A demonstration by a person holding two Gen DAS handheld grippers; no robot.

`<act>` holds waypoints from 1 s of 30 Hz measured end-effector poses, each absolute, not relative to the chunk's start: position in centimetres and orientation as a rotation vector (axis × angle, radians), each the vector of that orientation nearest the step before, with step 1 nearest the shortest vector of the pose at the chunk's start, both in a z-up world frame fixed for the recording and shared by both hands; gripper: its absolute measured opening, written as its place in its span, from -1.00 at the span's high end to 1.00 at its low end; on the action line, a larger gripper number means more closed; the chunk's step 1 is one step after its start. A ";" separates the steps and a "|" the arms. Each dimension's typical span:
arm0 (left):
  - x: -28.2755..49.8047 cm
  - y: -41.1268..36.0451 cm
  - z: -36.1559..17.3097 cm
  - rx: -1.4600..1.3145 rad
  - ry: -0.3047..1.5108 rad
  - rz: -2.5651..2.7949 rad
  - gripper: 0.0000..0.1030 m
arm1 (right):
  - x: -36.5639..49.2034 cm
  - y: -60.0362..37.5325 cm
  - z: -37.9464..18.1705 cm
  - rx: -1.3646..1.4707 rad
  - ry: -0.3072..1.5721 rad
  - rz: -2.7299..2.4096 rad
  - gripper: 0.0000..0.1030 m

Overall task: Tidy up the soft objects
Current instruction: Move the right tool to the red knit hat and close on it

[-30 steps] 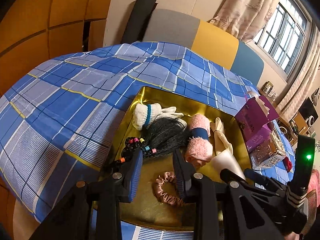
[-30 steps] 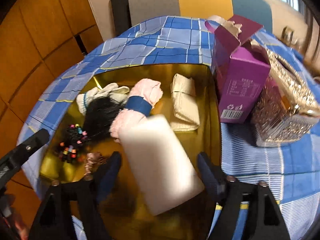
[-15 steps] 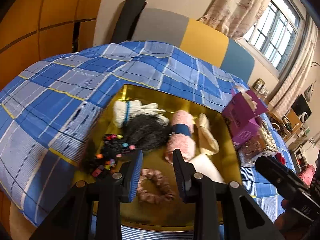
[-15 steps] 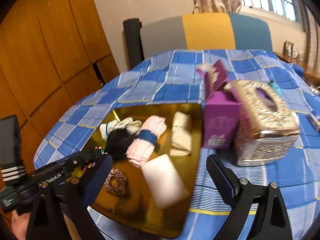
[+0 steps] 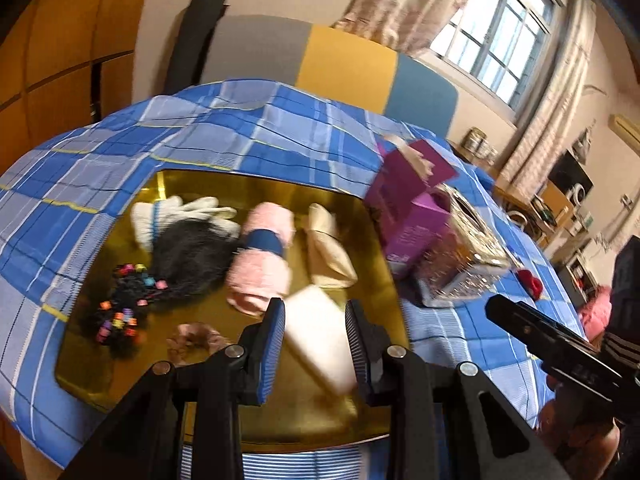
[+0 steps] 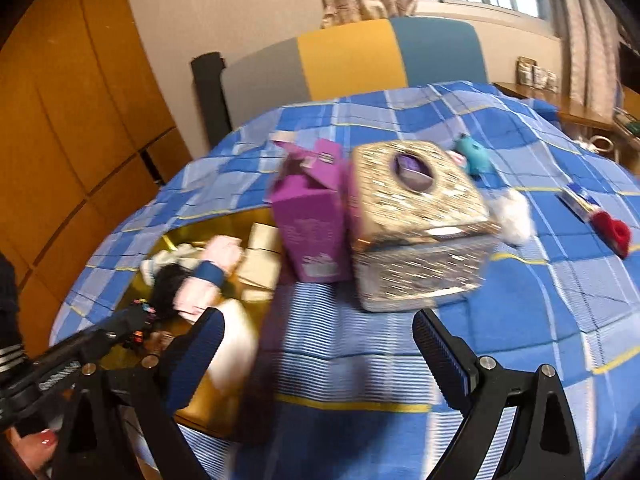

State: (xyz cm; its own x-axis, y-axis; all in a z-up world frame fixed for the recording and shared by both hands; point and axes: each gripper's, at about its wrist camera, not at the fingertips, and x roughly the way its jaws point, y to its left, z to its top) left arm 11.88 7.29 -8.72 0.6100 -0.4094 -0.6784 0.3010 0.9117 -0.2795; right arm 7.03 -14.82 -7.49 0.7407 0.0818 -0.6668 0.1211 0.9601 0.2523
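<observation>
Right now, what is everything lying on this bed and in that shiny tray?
Tray: one, gold, on the blue plaid bedspread.
White gloves: a bundle, far left of tray.
Black hair piece: one, colourful beads at its end, left of tray.
Pink towel roll: one, blue band, tray centre.
Cream cloth: one, folded, right of roll.
White pad: one, near edge.
Pink scrunchie: one, near edge.
Purple box: one, open, beside tray.
Glittery tissue box: one, gold.
Red item: one, far right.
Left gripper: empty.
Right gripper: wide open.
</observation>
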 end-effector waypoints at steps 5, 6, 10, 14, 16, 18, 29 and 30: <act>10.9 3.6 -8.2 -0.111 0.826 -0.497 0.40 | 5.3 -18.9 -8.8 0.316 0.763 -0.095 -0.86; 10.7 2.8 -8.2 -0.105 0.828 -0.518 0.40 | 4.9 -19.8 -9.2 0.316 0.769 -0.113 -0.86; 9.5 -0.8 -8.1 -0.062 0.844 -0.597 0.40 | 3.0 -23.9 -11.1 0.322 0.800 -0.187 -0.86; 8.3 -4.5 -8.1 -0.030 0.852 -0.680 0.40 | 1.2 -28.8 -13.4 0.316 0.843 -0.291 -0.86; 7.7 -6.7 -8.0 -0.007 0.859 -0.723 0.40 | 0.5 -31.7 -14.2 0.317 0.853 -0.347 -0.86; 7.0 -8.8 -8.1 0.020 0.869 -0.764 0.40 | 0.1 -35.0 -14.6 0.324 0.855 -0.403 -0.86; 5.8 -18.0 -9.1 0.143 0.911 -0.865 0.40 | 3.9 -51.4 -12.6 0.305 0.809 -0.563 -0.86; 5.8 -18.4 -9.2 0.146 0.914 -0.864 0.40 | 4.6 -52.1 -12.5 0.297 0.812 -0.567 -0.86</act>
State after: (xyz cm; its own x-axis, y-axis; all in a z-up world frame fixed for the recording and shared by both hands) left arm 5.82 -18.39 -9.20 0.3096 -0.5928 -0.7435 0.7091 0.6648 -0.2349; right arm 4.62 -52.06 -12.47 0.5514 -0.3611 -0.7520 0.5816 0.8127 0.0363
